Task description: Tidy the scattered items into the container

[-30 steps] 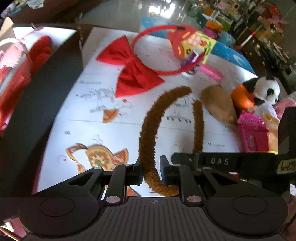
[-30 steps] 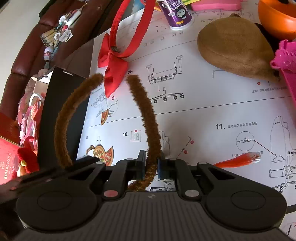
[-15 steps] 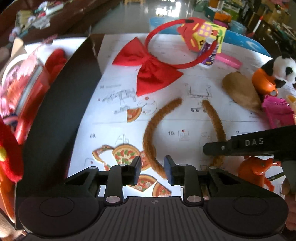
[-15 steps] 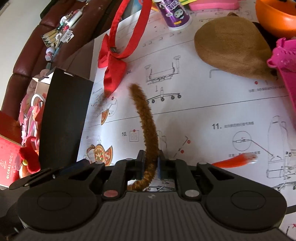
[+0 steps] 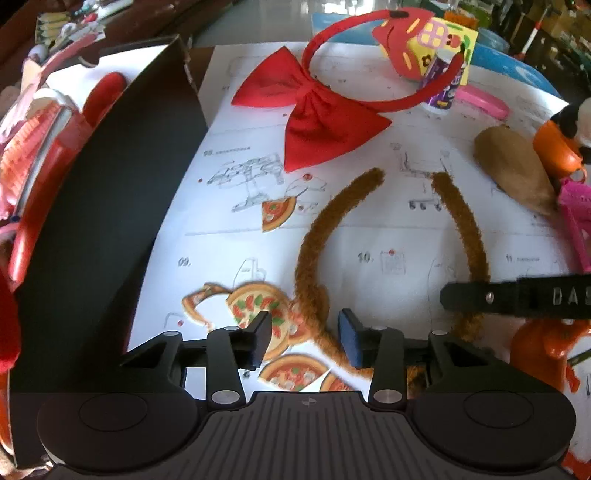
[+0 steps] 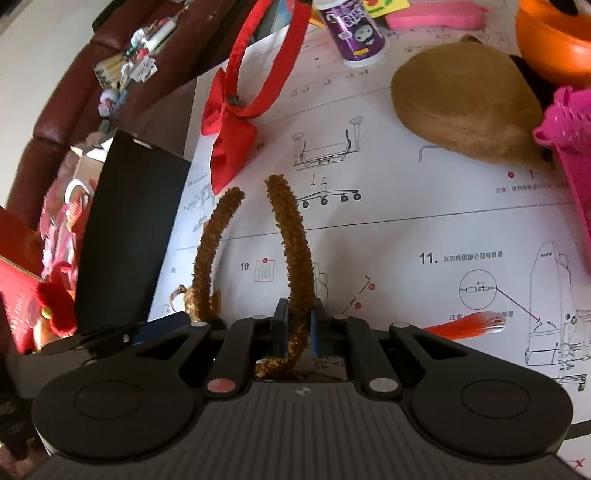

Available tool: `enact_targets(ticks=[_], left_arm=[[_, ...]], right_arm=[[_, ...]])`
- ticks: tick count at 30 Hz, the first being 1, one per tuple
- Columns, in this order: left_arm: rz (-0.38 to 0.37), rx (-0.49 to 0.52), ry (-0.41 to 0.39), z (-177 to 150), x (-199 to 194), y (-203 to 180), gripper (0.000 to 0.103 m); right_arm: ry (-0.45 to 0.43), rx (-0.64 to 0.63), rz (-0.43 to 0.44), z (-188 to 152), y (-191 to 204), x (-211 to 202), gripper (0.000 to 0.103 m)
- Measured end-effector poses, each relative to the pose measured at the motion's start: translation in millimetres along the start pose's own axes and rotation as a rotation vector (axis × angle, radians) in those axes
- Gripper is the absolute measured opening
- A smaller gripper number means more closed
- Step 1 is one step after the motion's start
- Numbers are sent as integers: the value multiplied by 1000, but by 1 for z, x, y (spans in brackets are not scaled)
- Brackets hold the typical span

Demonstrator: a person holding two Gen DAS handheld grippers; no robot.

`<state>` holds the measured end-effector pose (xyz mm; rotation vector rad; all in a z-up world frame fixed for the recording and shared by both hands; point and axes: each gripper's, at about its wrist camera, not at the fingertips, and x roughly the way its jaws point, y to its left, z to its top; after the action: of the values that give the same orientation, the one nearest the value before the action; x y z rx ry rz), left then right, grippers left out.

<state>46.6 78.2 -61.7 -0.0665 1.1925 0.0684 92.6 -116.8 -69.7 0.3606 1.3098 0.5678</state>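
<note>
A fuzzy brown headband (image 5: 314, 254) lies over the white instruction sheet (image 5: 229, 206). My left gripper (image 5: 304, 338) is open, its fingers either side of the band's left arm without gripping it. My right gripper (image 6: 297, 328) is shut on the band's right arm (image 6: 295, 251). The black open-topped container (image 5: 110, 206) stands at the left and holds red and pink items; it also shows in the right wrist view (image 6: 125, 236). A red bow headband (image 5: 317, 107) lies further back.
A brown felt piece (image 6: 465, 110), a purple tube (image 6: 351, 33), a pink basket (image 6: 572, 155), an orange toy (image 5: 543, 343) and a panda plush (image 5: 576, 122) lie to the right. A toy house (image 5: 428, 48) sits at the back. A dark red sofa (image 6: 74, 92) is beyond the container.
My left gripper has let go of the headband's left arm and opened. The right gripper still holds the other arm. Both views have shifted toward the container.
</note>
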Motion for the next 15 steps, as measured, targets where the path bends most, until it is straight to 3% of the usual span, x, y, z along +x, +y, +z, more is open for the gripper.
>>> enact_targets(ticks=[2,3,5,12,15], left_arm=[[-16,21,-4,3,1,-6,39],[-5,37,-6,3,0,-11,19],[45,54,-7,2,-1,-16,6],[-43,-28,-58,-1,-31,3,5],[-36,-17,-22,-2,-18,-2,9]], right_arm=[[-8,13,27,-1,-6,-1,10],[-11,21,37,-2,-7,0,9],[-12,27,47,-2,-9,-1,9],[-30,-42,9,-6,1,-2,8],[-36,-63,0,-7,2,-2,8]])
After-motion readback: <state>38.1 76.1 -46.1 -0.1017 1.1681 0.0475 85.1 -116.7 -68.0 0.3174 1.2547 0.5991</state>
